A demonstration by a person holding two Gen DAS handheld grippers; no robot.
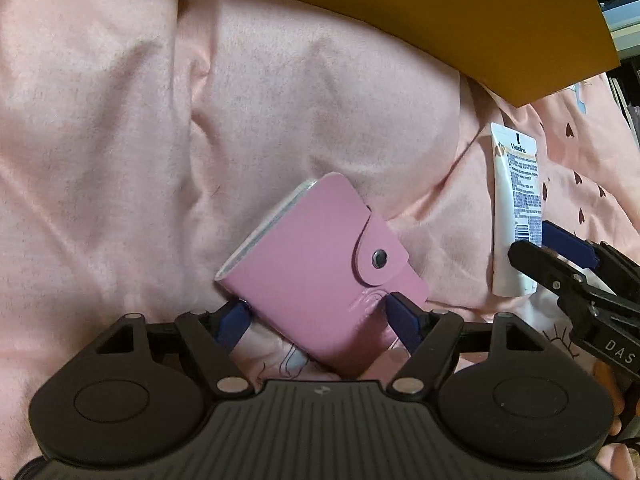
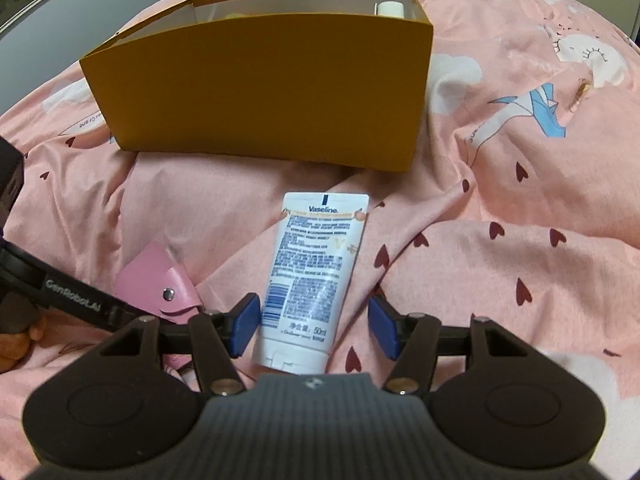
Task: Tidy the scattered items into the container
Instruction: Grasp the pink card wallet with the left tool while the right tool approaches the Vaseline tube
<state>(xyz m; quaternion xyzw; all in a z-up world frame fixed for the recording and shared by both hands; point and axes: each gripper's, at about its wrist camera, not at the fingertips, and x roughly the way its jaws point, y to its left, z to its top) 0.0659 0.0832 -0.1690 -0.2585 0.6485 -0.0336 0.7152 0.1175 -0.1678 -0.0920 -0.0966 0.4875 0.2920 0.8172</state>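
Nearest, my left tool (image 1: 316, 314) straddles the pink card wallet (image 1: 320, 256), unclosed; my right tool (image 2: 314, 326) gapes around the Vaseline tube (image 2: 312, 276). Both remain on the bed; the far yellow box (image 2: 256, 92) already holds something.

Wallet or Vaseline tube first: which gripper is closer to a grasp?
Left. The left gripper already touches the pink wallet on both sides. The right gripper straddles the Vaseline tube with gaps.

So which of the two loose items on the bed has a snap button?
The pink card wallet, between the left gripper's fingers; its flap closes with a metal snap. The white Vaseline tube has none.
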